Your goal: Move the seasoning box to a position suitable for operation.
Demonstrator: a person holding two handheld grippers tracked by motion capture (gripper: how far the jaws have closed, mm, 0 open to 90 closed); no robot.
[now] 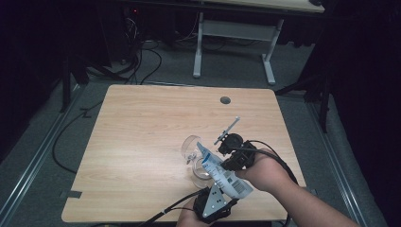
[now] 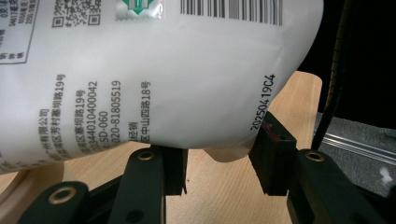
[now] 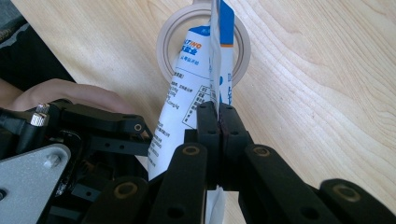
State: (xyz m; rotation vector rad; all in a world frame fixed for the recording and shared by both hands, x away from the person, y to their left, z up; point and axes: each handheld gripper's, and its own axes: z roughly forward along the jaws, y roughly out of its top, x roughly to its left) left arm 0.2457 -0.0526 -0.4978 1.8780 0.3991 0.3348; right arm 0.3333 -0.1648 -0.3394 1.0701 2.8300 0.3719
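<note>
Pouch (image 1: 222, 172), seen from the high view, hangs tilted between your two claws over the bench (image 1: 142, 142), its torn corner aimed into the clear glass (image 1: 194, 153) just ahead of them, apparently for pouring; I cannot tell what the glass holds. In the left gripper view, your left claw (image 2: 219, 161) cradles the pouch's bulging bottom between half-spread jaws. In the right gripper view, your right claw (image 3: 218, 123), pressed together, pinches the pouch's side seam, steering its mouth over the glass beyond.
</note>
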